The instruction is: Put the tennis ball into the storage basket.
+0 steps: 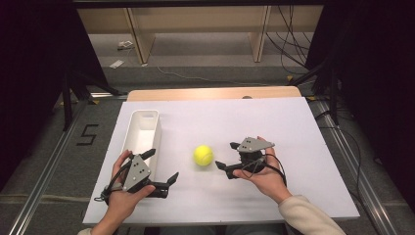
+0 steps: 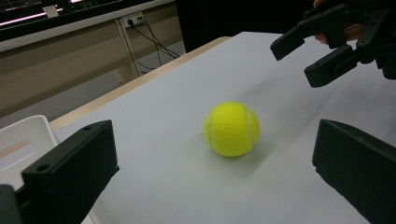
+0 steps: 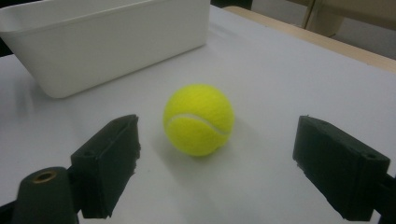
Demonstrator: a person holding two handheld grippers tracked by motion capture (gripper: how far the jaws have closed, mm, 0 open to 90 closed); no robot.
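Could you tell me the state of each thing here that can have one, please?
Ball: loose on the table, not held, touching neither gripper.
Bin: upright, open on top, looks empty.
Left gripper: open, holding nothing, beside the bin.
Right gripper: open, holding nothing, facing the ball.

From my high view, the left gripper (image 1: 163, 165) covers the near right corner of the white bin (image 1: 142, 132). In my right gripper view the bin's (image 3: 112, 42) far and left ends run off the frame. In the left gripper view only the bin's (image 2: 25, 140) corner shows, and the right gripper (image 2: 312, 53) is cut by the top right edge.
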